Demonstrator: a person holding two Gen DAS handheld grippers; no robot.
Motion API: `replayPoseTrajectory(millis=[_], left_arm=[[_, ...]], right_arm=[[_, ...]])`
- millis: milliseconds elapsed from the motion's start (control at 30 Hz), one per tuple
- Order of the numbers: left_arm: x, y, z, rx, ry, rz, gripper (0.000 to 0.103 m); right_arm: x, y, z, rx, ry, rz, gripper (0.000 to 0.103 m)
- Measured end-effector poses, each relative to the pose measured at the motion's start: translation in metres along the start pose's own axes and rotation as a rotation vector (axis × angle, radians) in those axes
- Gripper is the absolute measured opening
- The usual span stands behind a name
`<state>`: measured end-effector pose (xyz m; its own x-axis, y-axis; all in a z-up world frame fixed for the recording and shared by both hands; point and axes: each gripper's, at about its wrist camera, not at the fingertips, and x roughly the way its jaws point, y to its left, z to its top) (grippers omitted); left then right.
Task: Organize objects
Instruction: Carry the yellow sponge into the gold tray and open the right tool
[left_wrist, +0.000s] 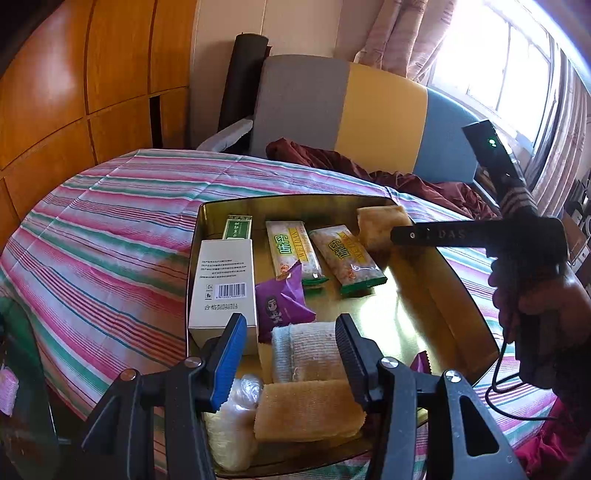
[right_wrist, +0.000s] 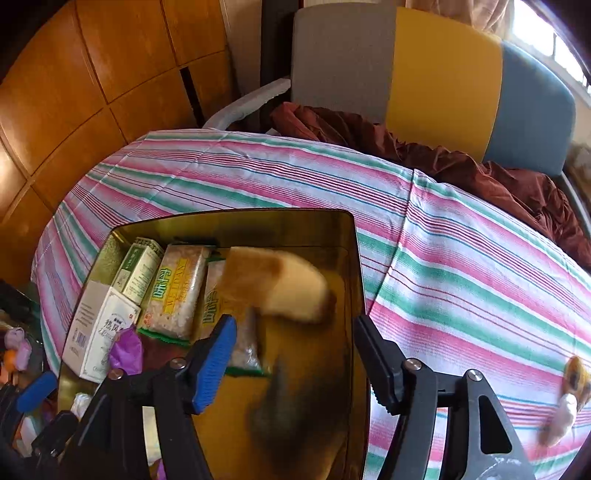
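Right gripper (right_wrist: 295, 354) spread, empty, above the tin (right_wrist: 354, 280); the blurred bun (right_wrist: 280, 284), unsupported, may land on packets. Left gripper (left_wrist: 291, 354) spread.

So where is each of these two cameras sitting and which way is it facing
Left wrist: on the left gripper, angled down over the near end of the gold tin; the right gripper and the hand holding it show.
Right wrist: on the right gripper, open, angled down over the tin's far right corner, a blurred tan packet ahead; the left gripper's blue pad shows.
Both share the tin, striped bedspread and tricolour headboard.
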<state>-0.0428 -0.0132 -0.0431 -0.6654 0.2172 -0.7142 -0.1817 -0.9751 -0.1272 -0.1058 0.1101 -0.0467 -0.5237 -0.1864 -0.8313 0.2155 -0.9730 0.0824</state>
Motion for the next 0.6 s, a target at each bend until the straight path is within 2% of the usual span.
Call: replayPoseTrajectory(millis=[367,500,600], left_arm=[[-0.014,-0.018,0.0,0.043,-0.017,-0.006,0.05],[-0.017,-0.026,0.0,0.06,-0.018,-0.012,0.05],[-0.019,-0.033,0.0,0.073,-0.012,-0.024,0.05]], right_arm=[[-0.047,-0.021,-0.035,0.054,-0.091,-0.024,0.082],[-0.064,-0.04,-0.049,0.091,-0.108,-0.037,0.091],[-0.075,-0.061,-0.061,0.135,-0.107,-0.048,0.093]])
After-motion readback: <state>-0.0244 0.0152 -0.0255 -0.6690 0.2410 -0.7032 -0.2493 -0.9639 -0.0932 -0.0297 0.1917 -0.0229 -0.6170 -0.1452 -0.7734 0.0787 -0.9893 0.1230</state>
